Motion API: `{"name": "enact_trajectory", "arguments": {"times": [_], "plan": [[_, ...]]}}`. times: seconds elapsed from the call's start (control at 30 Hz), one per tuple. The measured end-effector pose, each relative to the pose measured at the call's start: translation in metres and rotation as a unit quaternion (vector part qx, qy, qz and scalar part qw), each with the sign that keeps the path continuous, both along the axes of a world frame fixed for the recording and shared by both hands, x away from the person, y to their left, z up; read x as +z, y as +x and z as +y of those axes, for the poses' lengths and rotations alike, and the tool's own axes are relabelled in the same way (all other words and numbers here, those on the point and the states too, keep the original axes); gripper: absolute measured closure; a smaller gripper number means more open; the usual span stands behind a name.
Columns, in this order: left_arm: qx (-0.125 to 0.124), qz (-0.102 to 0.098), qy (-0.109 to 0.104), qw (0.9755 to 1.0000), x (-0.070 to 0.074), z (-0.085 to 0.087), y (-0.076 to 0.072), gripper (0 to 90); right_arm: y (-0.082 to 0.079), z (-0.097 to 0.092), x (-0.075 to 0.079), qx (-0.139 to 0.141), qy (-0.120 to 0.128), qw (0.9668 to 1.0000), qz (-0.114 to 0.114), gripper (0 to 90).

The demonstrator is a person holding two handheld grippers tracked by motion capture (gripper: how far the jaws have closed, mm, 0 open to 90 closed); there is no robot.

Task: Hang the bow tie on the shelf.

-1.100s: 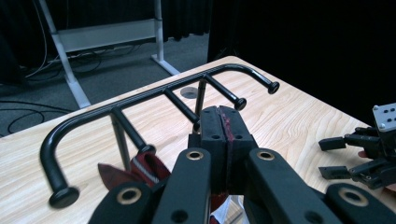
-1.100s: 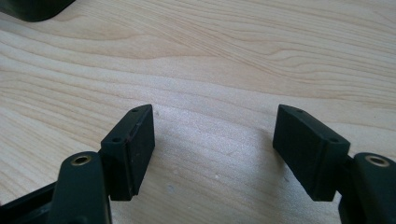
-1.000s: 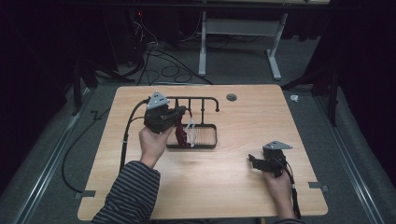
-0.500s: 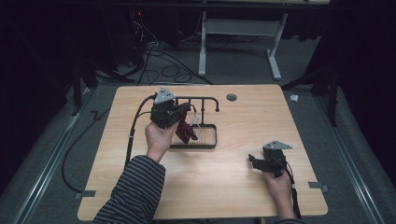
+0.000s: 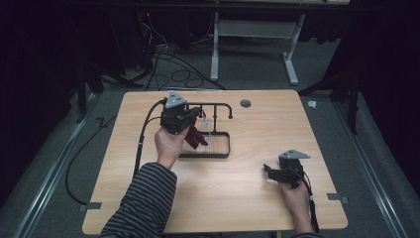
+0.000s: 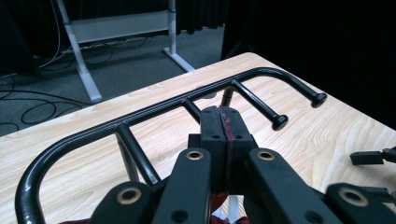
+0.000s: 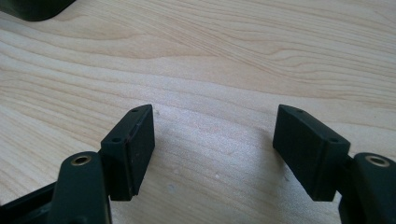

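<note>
While the left gripper hovers over the black metal rack with pegs and a tray base, its fingers are clenched flat on a thin dark red piece of cloth, a sliver of which shows as a red seam between the pads in the left gripper view. In the high view the cloth hangs below the gripper, over the left end of the rack's tray and just in front of the rack's top rail. In the left gripper view the closed fingers sit just on the near side of that curved black rail, between two of its forward-pointing pegs. A small clear item lies in the tray beside the cloth, too small to identify.

The right gripper rests low near the front right part of the light wooden counter, well apart from the rack. Its fingers are released, spread wide over bare wood grain with nothing between them. A sleeve with dark and grey stripes covers the left forearm.
</note>
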State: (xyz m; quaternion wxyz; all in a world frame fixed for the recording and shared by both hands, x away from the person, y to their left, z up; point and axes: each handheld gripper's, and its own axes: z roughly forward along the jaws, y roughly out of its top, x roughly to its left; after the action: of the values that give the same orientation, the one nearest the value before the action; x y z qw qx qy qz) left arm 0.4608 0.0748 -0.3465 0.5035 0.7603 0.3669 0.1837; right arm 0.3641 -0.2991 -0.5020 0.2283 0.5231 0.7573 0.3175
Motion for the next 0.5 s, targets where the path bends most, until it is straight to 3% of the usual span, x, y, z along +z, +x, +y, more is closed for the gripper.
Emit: {"name": "enact_trajectory", "arguments": {"times": [0.5], "plan": [[0.0, -0.004, 0.012, 0.9999, -0.0003, -0.0001, -0.002, 85.0, -0.0001, -0.0001, 0.0, 0.0, 0.0, 1.0, 0.0, 30.7]]}}
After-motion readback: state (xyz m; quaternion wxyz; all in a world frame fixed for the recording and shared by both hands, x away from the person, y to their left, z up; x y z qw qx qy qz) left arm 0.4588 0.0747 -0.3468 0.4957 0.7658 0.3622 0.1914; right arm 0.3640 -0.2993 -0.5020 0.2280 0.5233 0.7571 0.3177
